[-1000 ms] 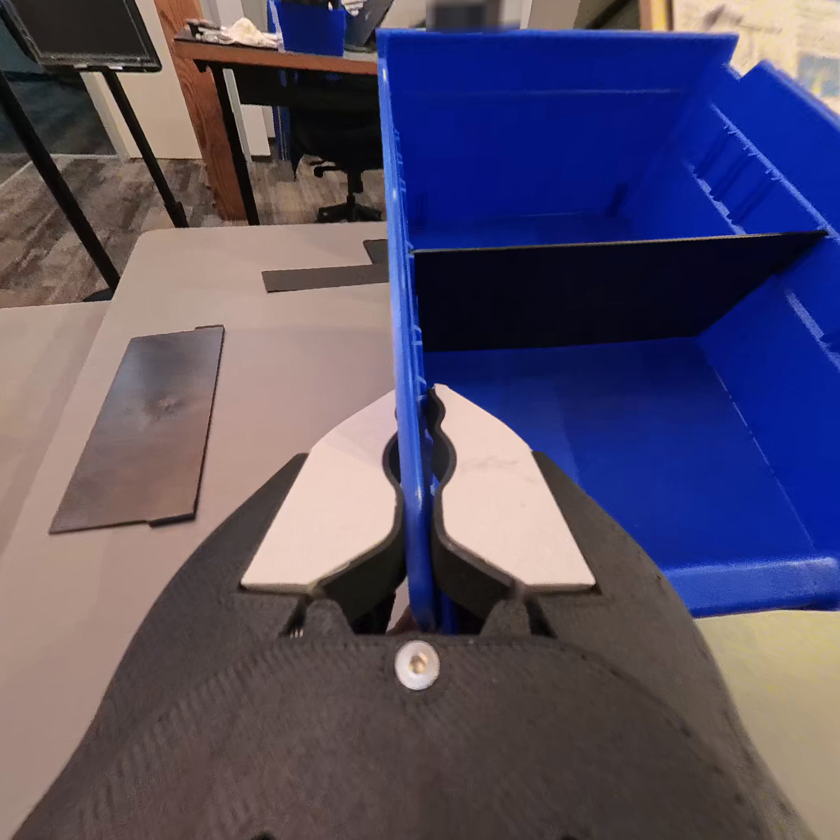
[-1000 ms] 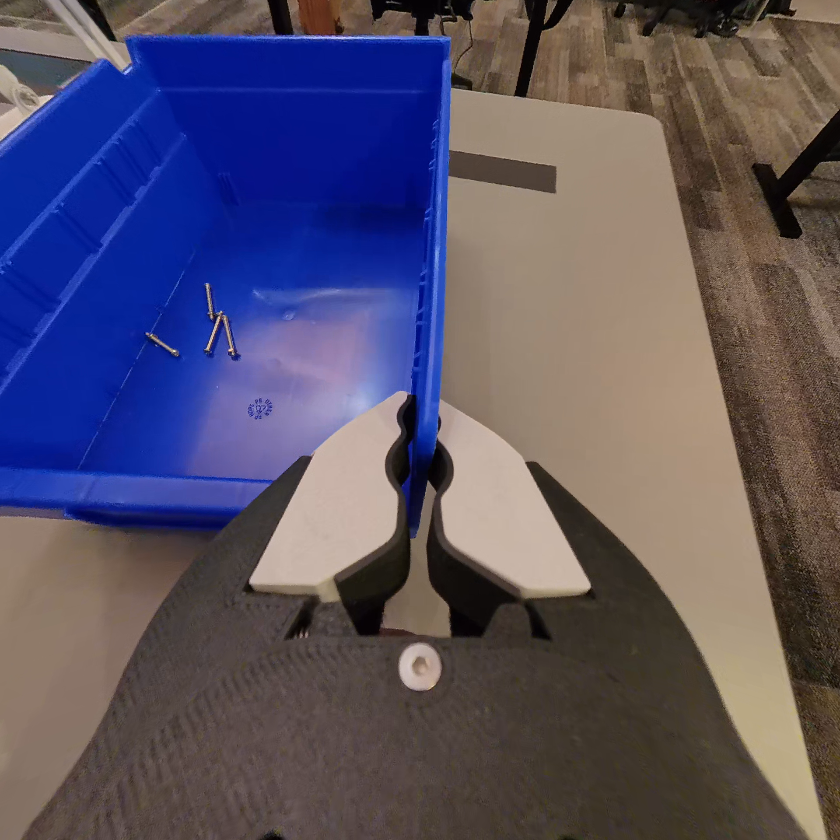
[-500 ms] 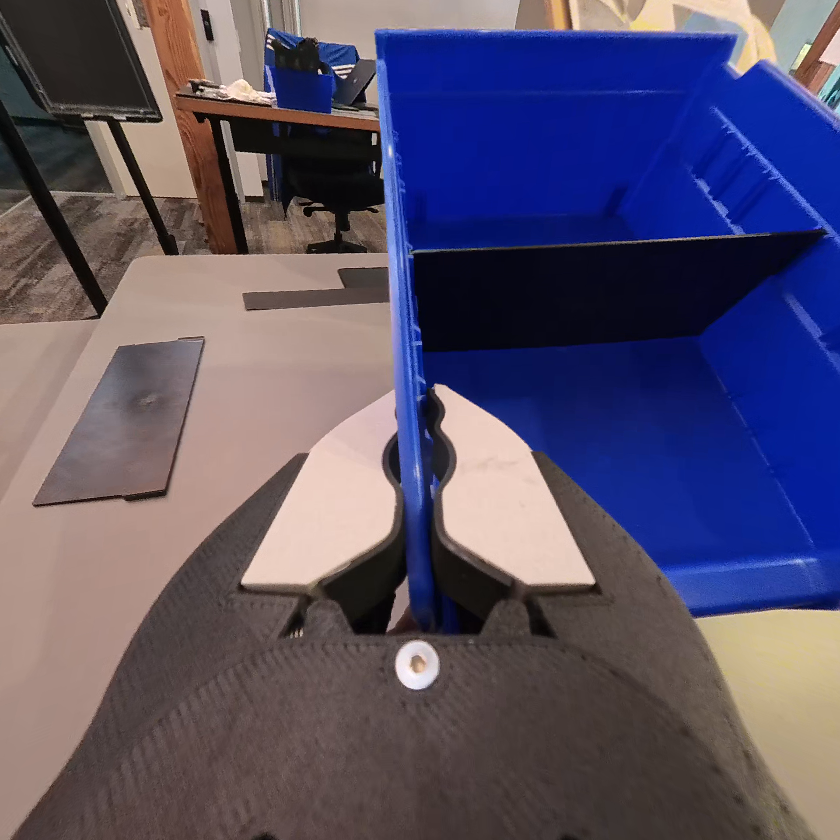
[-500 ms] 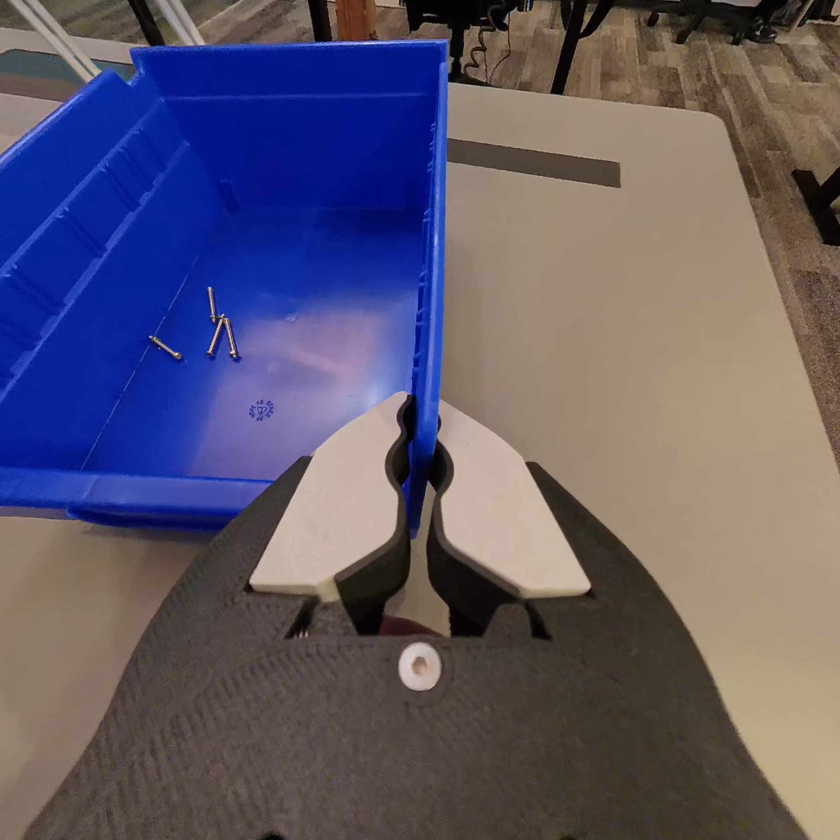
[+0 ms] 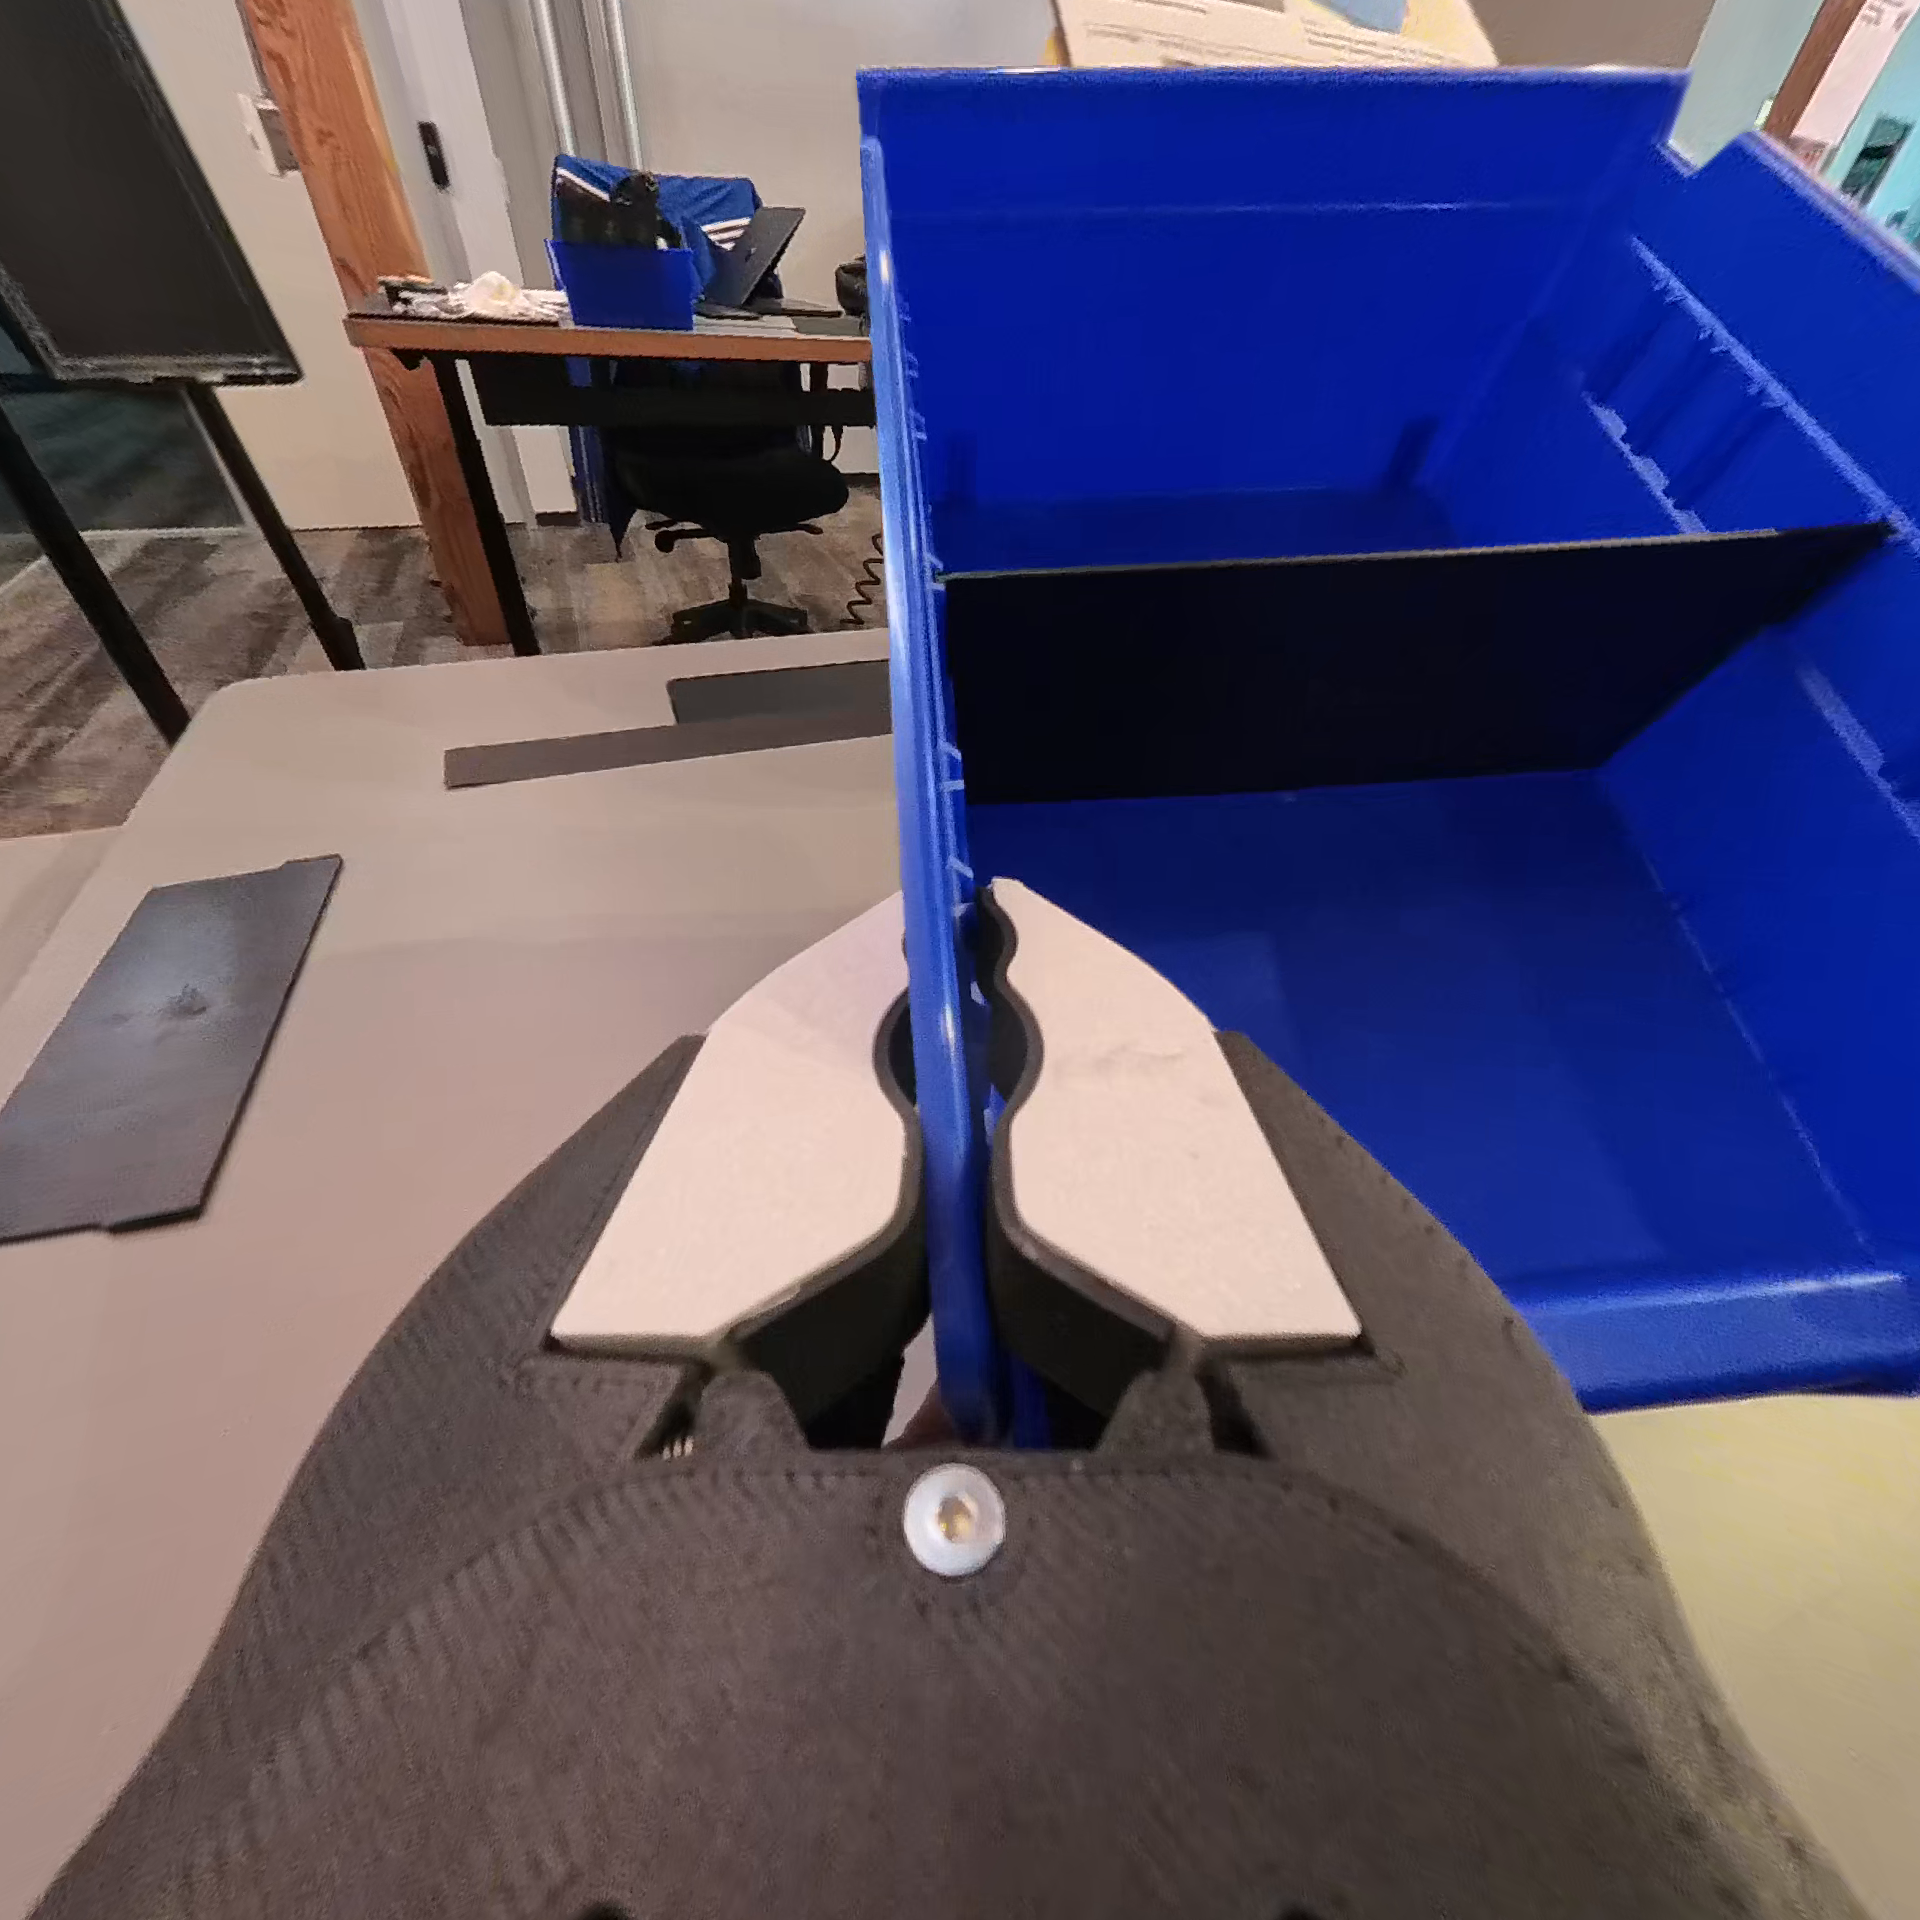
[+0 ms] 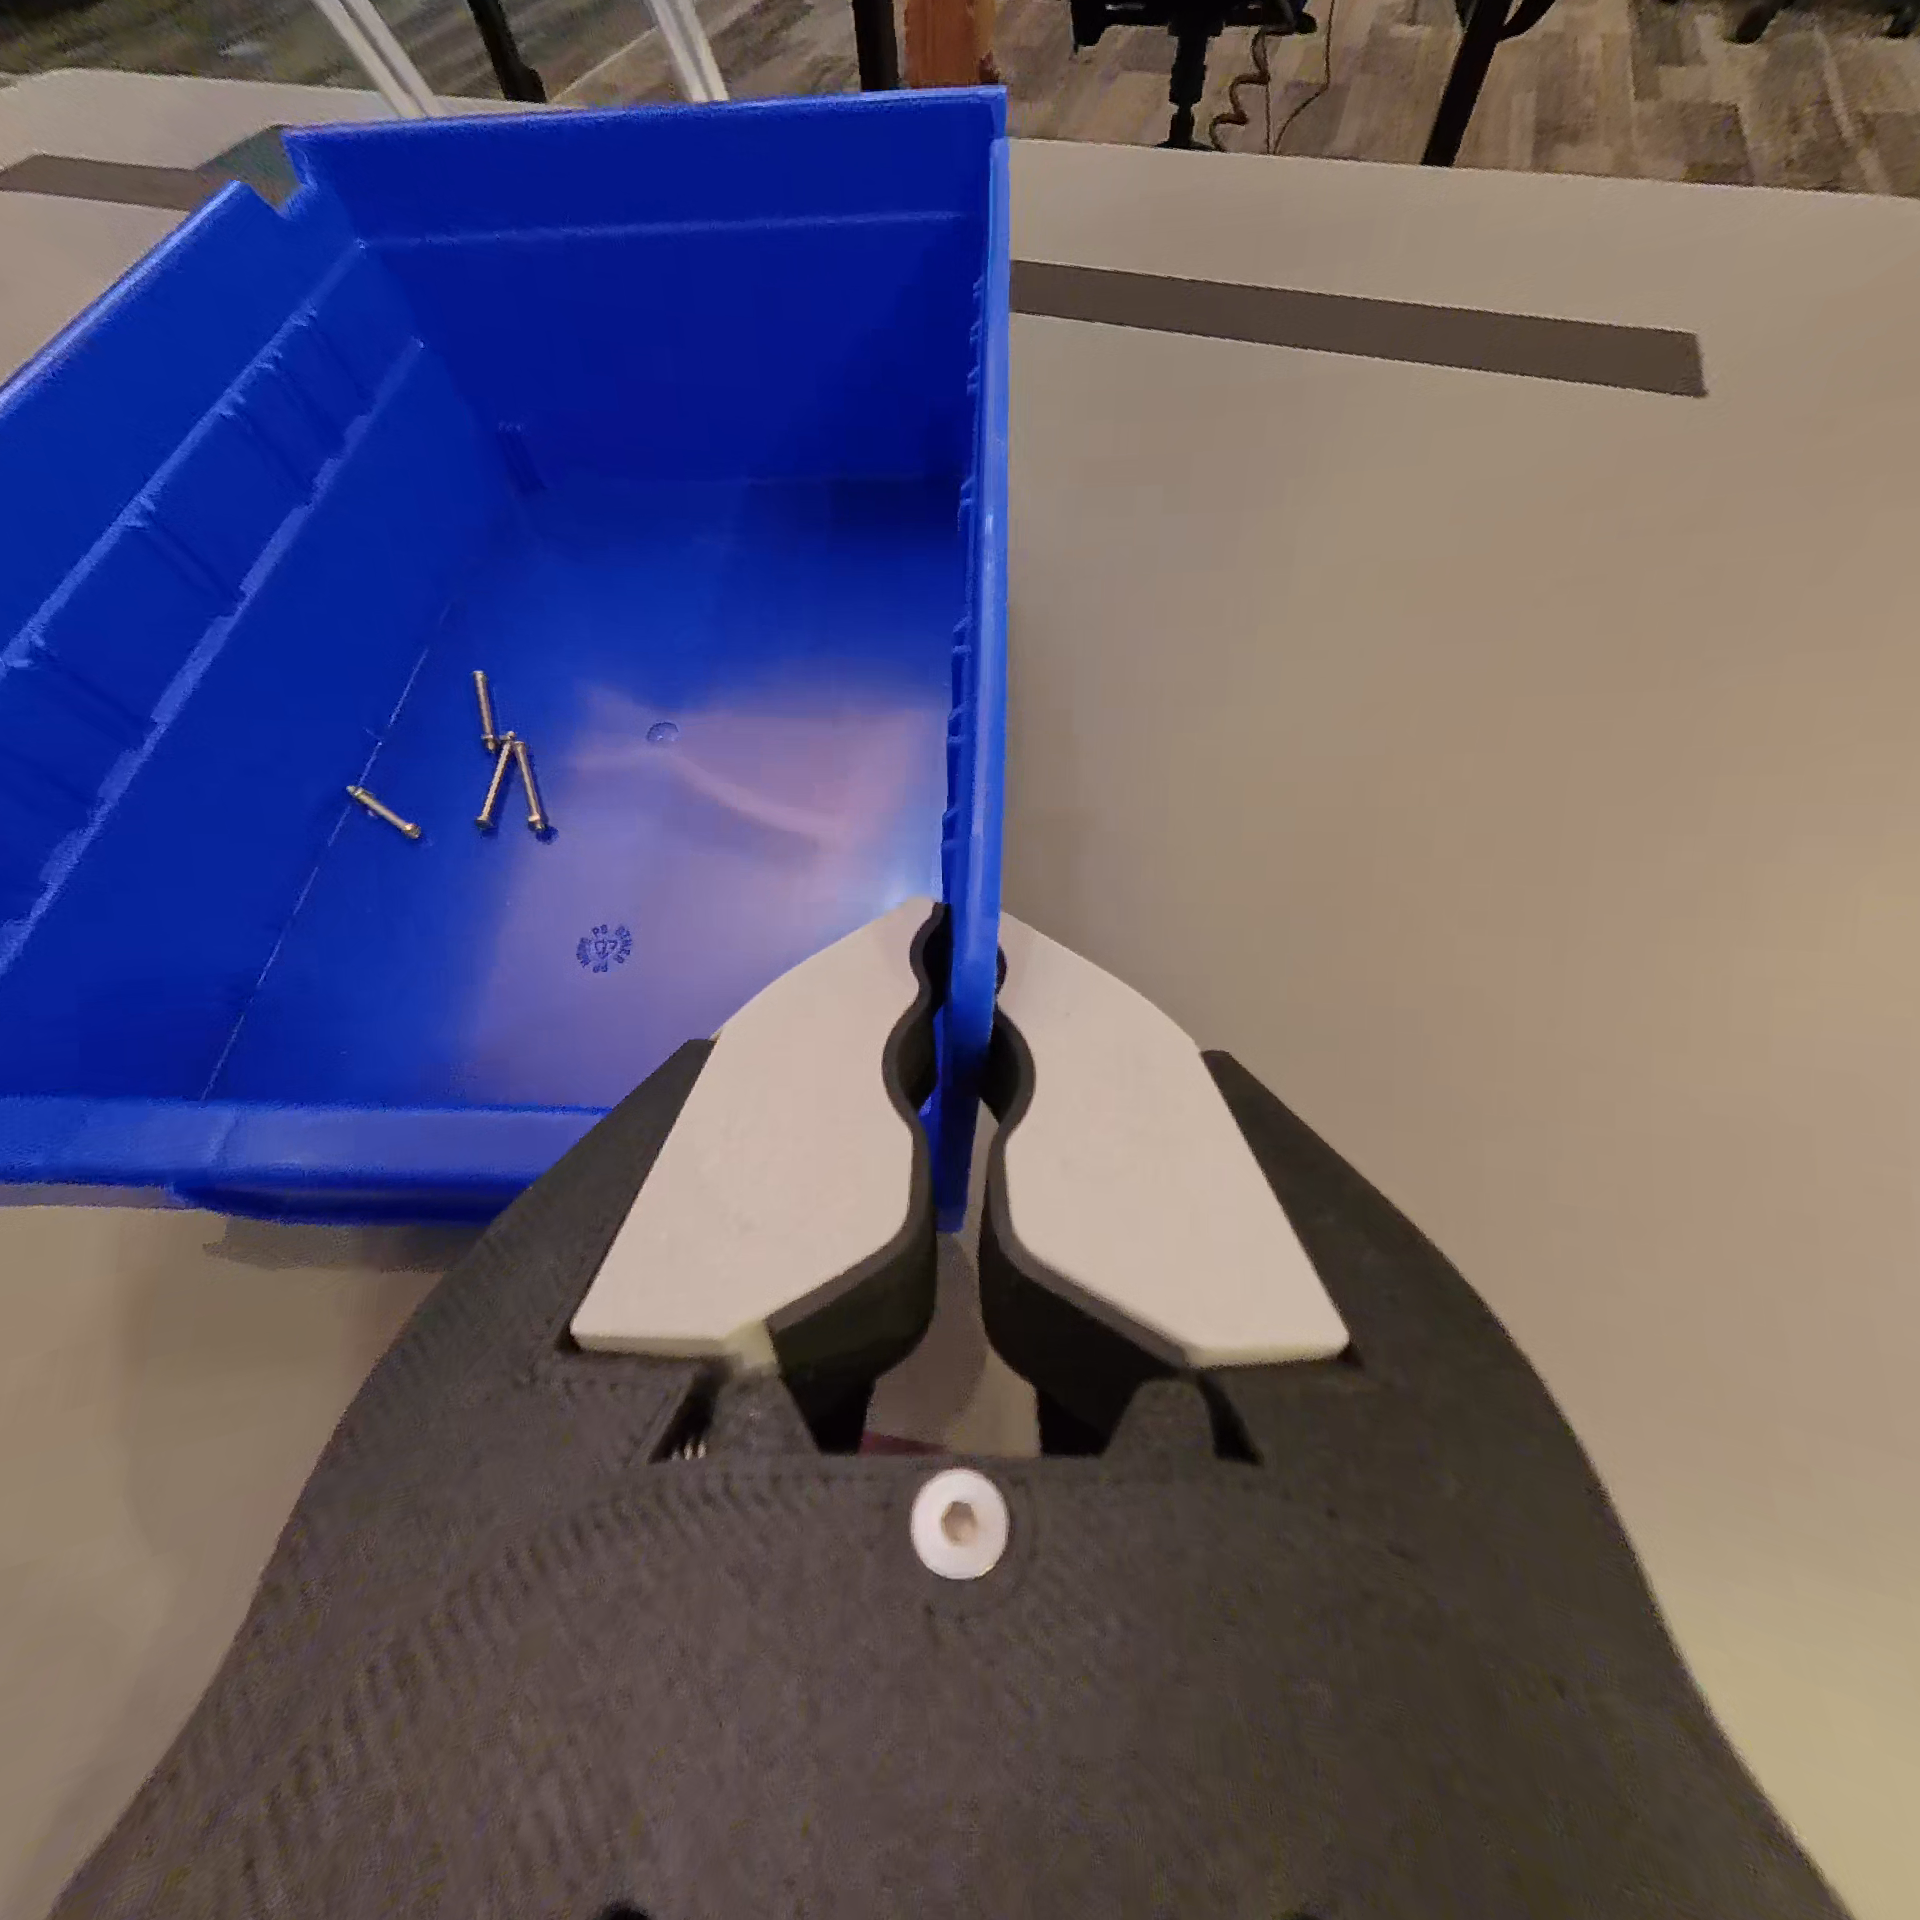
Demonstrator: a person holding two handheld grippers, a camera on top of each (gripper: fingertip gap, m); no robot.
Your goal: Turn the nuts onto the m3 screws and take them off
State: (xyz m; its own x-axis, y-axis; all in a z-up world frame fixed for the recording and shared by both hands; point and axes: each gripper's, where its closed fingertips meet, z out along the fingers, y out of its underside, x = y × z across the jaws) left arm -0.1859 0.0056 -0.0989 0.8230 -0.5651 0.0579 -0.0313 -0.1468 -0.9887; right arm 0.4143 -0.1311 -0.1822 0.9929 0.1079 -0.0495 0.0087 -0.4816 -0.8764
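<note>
My left gripper [image 5: 951,920] is shut on the left side wall of a blue bin [image 5: 1455,1039]. That bin has a black divider [image 5: 1351,665], and its near compartment shows no parts. My right gripper [image 6: 971,930] is shut on the right side wall of a blue bin [image 6: 675,416]. Several small brass-coloured screws [image 6: 499,769] lie loose on that bin's floor, left of the gripper. No nuts show in either view.
The grey table [image 5: 468,987] carries a dark flat plate [image 5: 156,1039] at the left and a dark strip [image 5: 665,743] farther back. Another dark strip [image 6: 1351,327] lies right of the screw bin. A further blue wall [image 5: 1808,239] shows at the far right. A desk and chair stand beyond. My right fingertips sit around 65 cm from my left ones.
Both grippers keep their hold on the bin walls. Both views have tipped upward, showing more of the room and the far table. The screws have not shifted in the bin.
</note>
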